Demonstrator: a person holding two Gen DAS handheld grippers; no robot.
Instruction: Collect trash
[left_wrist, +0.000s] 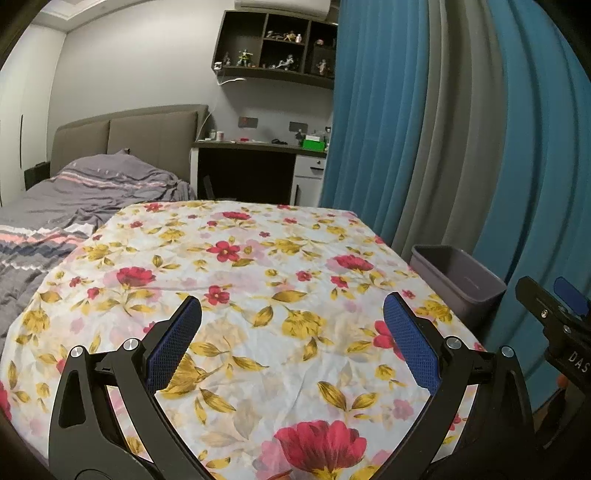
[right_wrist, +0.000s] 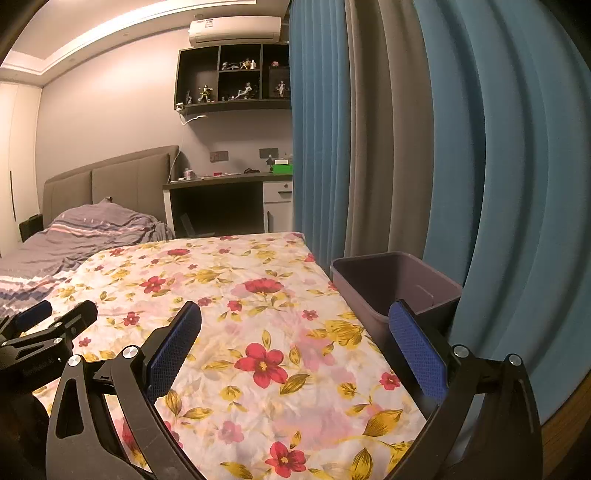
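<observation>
A table under a floral cloth (left_wrist: 258, 280) (right_wrist: 236, 295) fills the foreground of both views, and I see no trash lying on it. A grey bin (left_wrist: 458, 280) (right_wrist: 399, 284) stands at the table's right edge, and the part of its inside that shows holds nothing. My left gripper (left_wrist: 291, 314) hovers open over the cloth with nothing between its blue pads. My right gripper (right_wrist: 295, 321) is open too, its right finger in front of the bin's near rim. Each gripper shows at the edge of the other's view: the right gripper (left_wrist: 554, 306), the left gripper (right_wrist: 55, 321).
Blue and grey curtains (left_wrist: 461, 129) (right_wrist: 443, 147) hang close behind the bin. A bed with a grey striped duvet (left_wrist: 74, 199) (right_wrist: 74, 236) lies left of the table. A dark desk (left_wrist: 258, 162) and wall shelves with figurines stand at the far wall.
</observation>
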